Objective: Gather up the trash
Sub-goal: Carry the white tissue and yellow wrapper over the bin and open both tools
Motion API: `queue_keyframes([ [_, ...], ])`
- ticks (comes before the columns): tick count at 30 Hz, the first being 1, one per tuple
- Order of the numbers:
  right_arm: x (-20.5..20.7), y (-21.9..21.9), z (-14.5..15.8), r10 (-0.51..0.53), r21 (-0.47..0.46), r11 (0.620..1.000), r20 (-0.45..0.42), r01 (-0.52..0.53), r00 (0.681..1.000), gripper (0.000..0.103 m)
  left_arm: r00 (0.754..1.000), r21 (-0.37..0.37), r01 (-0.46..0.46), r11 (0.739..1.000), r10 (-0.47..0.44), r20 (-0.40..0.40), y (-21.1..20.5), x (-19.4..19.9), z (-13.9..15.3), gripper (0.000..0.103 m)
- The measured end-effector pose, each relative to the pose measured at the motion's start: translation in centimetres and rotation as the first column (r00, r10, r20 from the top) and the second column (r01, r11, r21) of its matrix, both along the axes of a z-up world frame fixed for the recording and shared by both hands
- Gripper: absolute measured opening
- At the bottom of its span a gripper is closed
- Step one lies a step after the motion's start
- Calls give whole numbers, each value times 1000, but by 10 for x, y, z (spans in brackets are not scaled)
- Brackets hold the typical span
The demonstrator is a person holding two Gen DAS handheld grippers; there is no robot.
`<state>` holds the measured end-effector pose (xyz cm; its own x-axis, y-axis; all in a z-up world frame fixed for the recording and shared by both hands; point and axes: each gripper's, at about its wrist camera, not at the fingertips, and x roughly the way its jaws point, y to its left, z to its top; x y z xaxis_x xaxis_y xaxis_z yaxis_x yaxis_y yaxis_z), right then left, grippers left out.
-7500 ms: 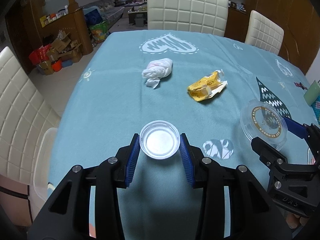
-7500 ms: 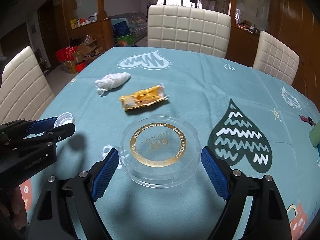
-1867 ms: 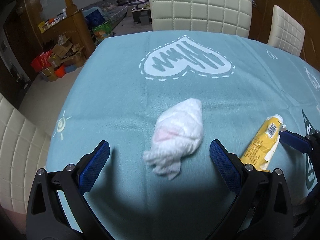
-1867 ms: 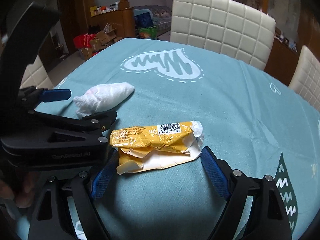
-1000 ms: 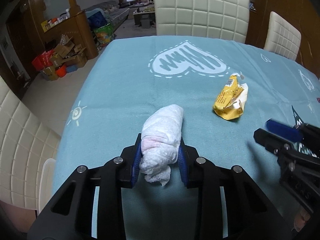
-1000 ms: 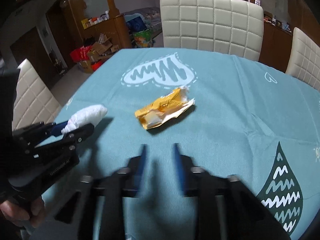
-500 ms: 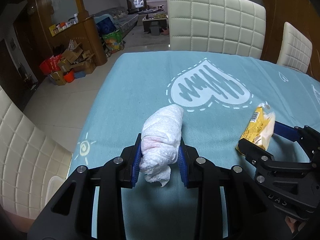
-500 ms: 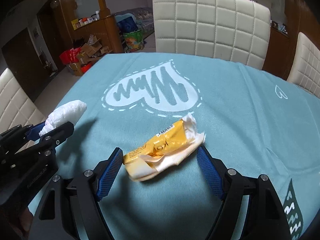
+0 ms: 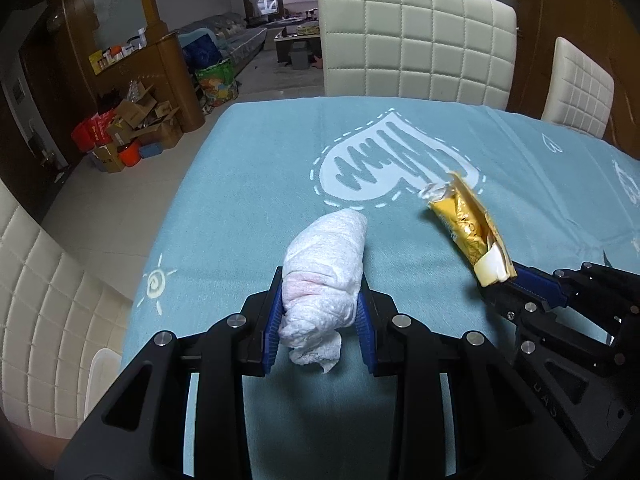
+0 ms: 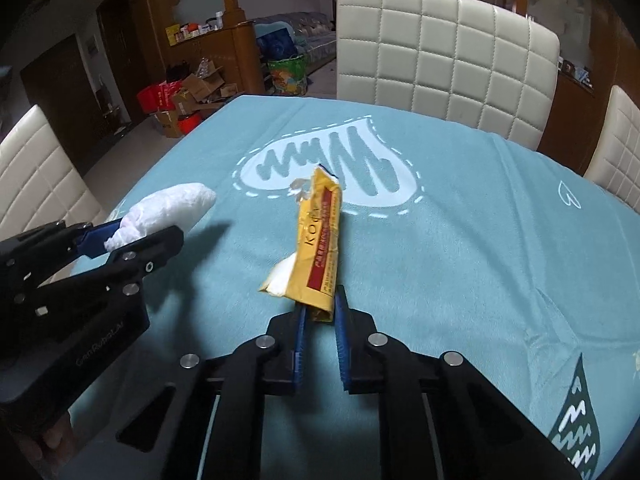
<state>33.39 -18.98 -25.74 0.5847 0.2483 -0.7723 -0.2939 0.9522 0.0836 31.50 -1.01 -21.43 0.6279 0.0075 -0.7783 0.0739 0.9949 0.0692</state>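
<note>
A light blue cloth printed with a large white heart (image 9: 394,160) covers the surface (image 9: 248,184), which fills the middle and lower part of both views. Behind its far edge, at the top centre of each frame, stands a cream quilted chair (image 9: 416,40); a second cream chair (image 9: 578,88) sits at the upper right, and a third (image 10: 36,176) shows at the left edge of the right wrist view. In the upper left of the frame the room opens onto a tiled floor with a heap of cardboard boxes (image 9: 128,128) against a wooden partition, a colourful bag beside them, and a sofa and bright window farther back. At the bottom centre of the left wrist view the left gripper (image 9: 320,314) has its blue-padded fingers (image 9: 271,328) closed in against a crumpled white tissue wad (image 9: 326,276), pinching its lower part while the rest juts forward past the tips over the cloth. At the bottom centre of the right wrist view the right gripper (image 10: 320,312) has its fingers (image 10: 341,332) drawn nearly together, clamping the near end of a yellow wrapper (image 10: 320,240) with red print, which sticks out ahead of the tips toward the heart. Each gripper also appears at the side of the other's view, the two loads well apart.
</note>
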Motion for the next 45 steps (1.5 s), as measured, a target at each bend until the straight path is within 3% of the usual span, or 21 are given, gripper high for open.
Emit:
queue_keyframes([
  [16, -69, 23, 53, 78, -31, 997, 52, -77, 996, 12, 998, -19, -17, 1000, 18, 57, 20, -74, 40, 33],
  [29, -113, 86, 76, 210, -41, 977, 82, -207, 974, 12, 987, -28, -129, 991, 131, 92, 82, -131, 58, 33],
  [37, -133, 149, 81, 325, -38, 946, 93, -323, 941, 12, 965, -25, -245, 969, 246, 95, 145, -165, 62, 33],
  [45, -144, 209, 83, 436, -48, 900, 98, -433, 895, 12, 922, -23, -376, 926, 377, 88, 215, -191, 60, 33],
])
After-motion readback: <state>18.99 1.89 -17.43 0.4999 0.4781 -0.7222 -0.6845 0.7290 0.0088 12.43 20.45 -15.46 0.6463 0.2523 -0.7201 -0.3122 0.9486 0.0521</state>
